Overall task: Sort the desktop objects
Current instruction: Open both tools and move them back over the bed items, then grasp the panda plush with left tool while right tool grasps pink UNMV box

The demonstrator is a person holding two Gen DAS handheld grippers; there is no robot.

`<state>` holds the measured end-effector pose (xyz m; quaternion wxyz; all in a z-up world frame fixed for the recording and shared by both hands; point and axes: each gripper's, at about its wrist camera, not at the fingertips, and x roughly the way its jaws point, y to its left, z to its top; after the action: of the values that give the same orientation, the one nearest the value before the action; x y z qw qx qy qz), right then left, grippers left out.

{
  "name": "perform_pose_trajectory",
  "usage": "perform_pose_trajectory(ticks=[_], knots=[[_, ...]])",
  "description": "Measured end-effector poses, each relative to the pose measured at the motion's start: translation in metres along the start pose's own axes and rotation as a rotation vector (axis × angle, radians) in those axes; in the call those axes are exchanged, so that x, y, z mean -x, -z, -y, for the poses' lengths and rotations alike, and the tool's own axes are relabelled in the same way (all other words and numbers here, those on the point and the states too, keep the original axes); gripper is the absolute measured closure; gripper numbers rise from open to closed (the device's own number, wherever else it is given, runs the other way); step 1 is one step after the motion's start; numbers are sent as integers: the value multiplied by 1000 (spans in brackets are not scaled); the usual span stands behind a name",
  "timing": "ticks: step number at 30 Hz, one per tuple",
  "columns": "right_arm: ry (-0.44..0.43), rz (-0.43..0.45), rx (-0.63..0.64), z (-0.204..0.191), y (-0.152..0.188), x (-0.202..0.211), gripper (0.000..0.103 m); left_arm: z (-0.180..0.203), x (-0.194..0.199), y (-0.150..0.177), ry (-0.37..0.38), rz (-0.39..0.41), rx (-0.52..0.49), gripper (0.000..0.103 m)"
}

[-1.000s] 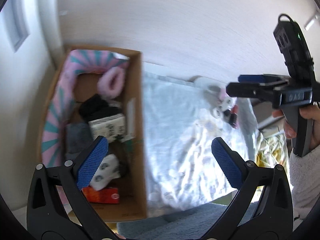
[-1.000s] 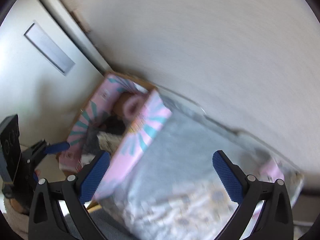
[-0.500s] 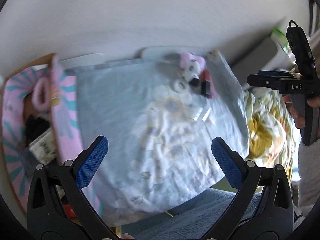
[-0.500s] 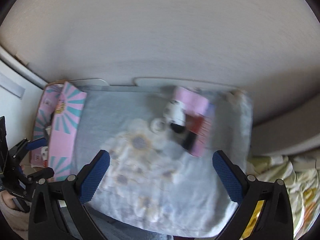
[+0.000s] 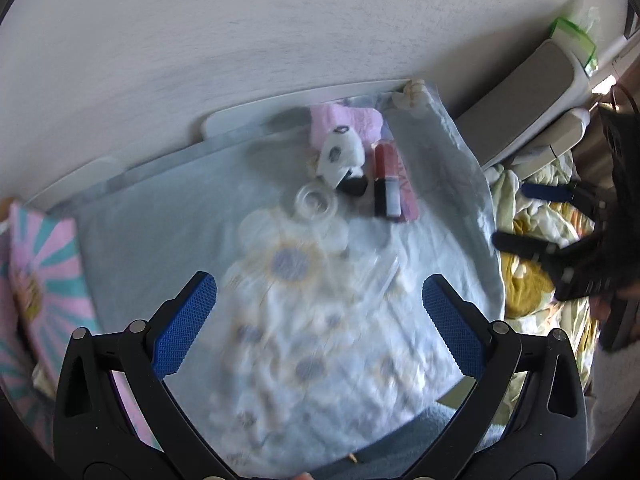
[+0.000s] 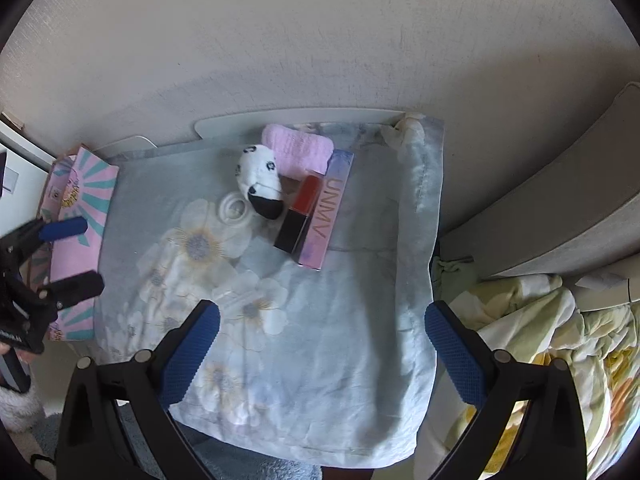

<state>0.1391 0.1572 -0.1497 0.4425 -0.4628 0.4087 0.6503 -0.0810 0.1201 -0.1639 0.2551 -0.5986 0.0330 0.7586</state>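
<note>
Jaws of both the left gripper and right gripper spread wide, empty, hovering over the floral cloth. Ahead of the right jaws, left to right: ring, small, stiff, likely slippery; plush toy, soft, light, best pinched across its body; lipstick, rigid, smooth, long axis pointing away, slightly rightward, worth gripping across the middle; pink box parallel, touching it.
</note>
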Motion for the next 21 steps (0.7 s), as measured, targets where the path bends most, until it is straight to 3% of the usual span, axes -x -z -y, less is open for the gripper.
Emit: perform_pose_trajectory(ticks=[5,10,14,17,21], knots=[[-1,6,32,2,-3,-35,15,3,-43,-30,8,0,25,8],[29,3,89,-7,-9,-73,32,8,-75,-52,-32,3,14,16],[87,0,126,-10,-13,-92,37,11,-90,-63,-34,1,9,17],[106,-10,146,-9,-17,-100,42,12,-100,-68,-38,-3,8,30],[100,6,134,-4,-25,-100,43,12,-110,-70,-40,-13,9,35]])
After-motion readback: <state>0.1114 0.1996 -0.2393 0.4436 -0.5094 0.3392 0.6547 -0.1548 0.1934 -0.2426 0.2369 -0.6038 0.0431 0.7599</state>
